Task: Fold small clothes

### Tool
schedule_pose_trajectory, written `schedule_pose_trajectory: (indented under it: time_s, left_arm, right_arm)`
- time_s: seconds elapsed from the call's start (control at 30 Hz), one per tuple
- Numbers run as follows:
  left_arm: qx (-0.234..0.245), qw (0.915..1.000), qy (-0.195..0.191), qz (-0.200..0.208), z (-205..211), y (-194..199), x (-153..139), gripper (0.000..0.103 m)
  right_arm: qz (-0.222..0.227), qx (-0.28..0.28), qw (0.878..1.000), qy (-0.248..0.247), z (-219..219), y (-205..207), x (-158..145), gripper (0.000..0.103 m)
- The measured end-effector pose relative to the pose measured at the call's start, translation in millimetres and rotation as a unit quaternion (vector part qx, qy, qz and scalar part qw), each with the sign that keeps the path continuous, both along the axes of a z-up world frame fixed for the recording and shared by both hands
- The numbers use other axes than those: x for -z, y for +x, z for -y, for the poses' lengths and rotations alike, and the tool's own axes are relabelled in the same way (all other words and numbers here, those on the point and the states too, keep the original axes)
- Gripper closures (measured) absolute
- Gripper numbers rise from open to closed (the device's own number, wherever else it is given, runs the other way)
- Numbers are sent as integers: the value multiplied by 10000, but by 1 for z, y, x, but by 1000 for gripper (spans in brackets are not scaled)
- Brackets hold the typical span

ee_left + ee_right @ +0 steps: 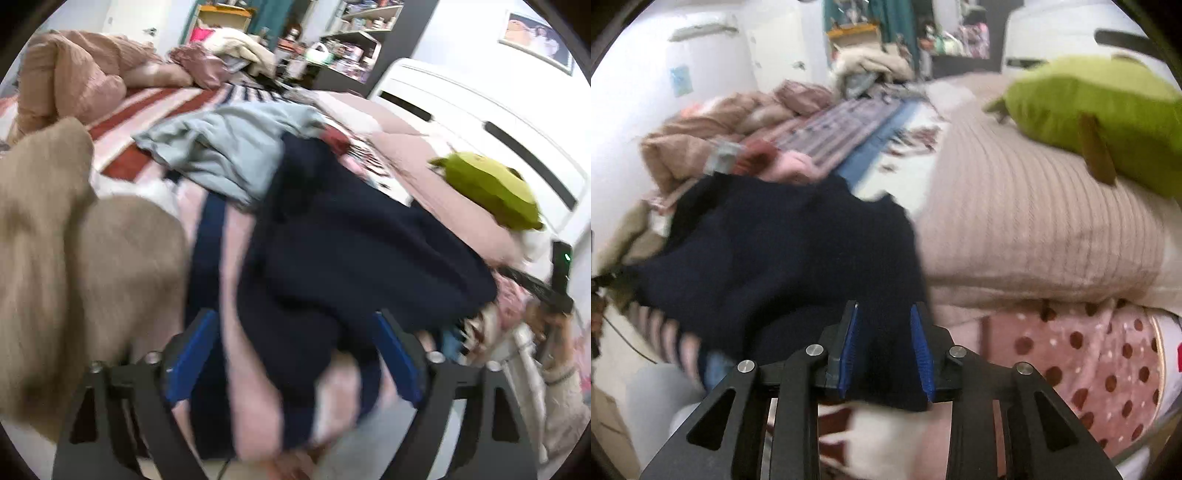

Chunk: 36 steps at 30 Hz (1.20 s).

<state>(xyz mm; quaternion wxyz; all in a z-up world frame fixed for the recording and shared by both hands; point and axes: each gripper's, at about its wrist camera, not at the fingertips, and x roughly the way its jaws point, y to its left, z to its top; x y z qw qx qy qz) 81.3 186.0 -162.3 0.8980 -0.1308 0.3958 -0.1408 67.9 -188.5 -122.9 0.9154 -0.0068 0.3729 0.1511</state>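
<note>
The navy garment (783, 258) sprawled across the middle of the right wrist view, one edge running down between the blue pads (919, 350) of the right gripper (884, 354). The jaws stood partly closed with dark cloth bunched between them, pinching it, though blur made the firmness of that hold hard to judge. In the left wrist view the left gripper (291, 365) was spread wide at the bottom of the frame, its pads either side of the same navy cloth, nothing clamped.

The risks looked plain. With one corner held, the garment could slide out if pulled fast, or drag the light blue garment (229, 147) touching it at centre. The left jaws might also catch the pink striped bedcover (240, 295) beneath instead of the navy edge.
</note>
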Motion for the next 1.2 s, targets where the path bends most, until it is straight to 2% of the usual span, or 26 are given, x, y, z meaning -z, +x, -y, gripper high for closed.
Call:
schedule_pose_trajectory:
  time_s: [0.17,0.3,0.4,0.43,0.47,0.5,0.53,0.6,0.67,0.8,0.87,0.9,0.97,1.0,1.03,1.1,1.2]
  left_arm:
    - [-20,9997,-219,-120,12,-10,20,15]
    - [-74,9948,-935,-391,11,-6,47,15]
    - [-12,9910,-1295,-340,22,-7,56,15]
    - [32,9885,-1482,-303,24,-6,56,15]
    - [94,9832,-1804,-273,26,-4,58,15]
    - [125,9798,-1982,-257,28,-1,57,15]
    - [121,9764,-2147,-217,28,3,58,15]
    - [-257,9721,-2329,-71,25,13,61,15]
    - [-601,9645,-2572,31,21,22,68,15]
    - [-934,9636,-2482,325,25,39,58,15]
    - [-1127,9619,-2474,285,24,51,60,29]
    - [-1204,9609,-2478,263,23,56,61,49]
    - [-1182,9560,-2664,326,20,62,63,55]
    - [-1177,9557,-2673,367,15,59,61,61]
    - [-1167,9577,-2592,446,16,56,57,69]
    - [-1105,9643,-2298,712,16,43,43,74]
    - [-982,9659,-2165,1027,15,16,25,77]
  right_arm:
    - [112,-670,9976,165,-48,-10,-11,79]
    - [-1,-1169,9930,167,-87,-7,-5,79]
    - [-10,-1485,9889,32,-118,-8,4,79]
    - [-12,-1563,9877,-7,-124,-6,7,81]
    - [-3,-1656,9862,-56,-132,-4,10,88]
    - [27,-1745,9846,-140,-140,-4,12,99]
    - [58,-1808,9831,-270,-148,-3,15,99]
    - [3,-1895,9810,-410,-159,2,20,99]
    - [-137,-1967,9794,-427,-164,8,26,99]
    - [-473,-2008,9771,-514,-166,16,43,99]
    - [-548,-2035,9764,-483,-166,17,48,99]
    - [-551,-2042,9762,-471,-166,16,48,99]
    - [-535,-2063,9759,-479,-165,16,46,99]
    - [-504,-2071,9759,-469,-165,15,44,99]
    - [-447,-2106,9756,-430,-165,13,40,98]
    - [-360,-2242,9734,-296,-165,8,32,98]
    - [-450,-2444,9684,-191,-171,0,26,98]
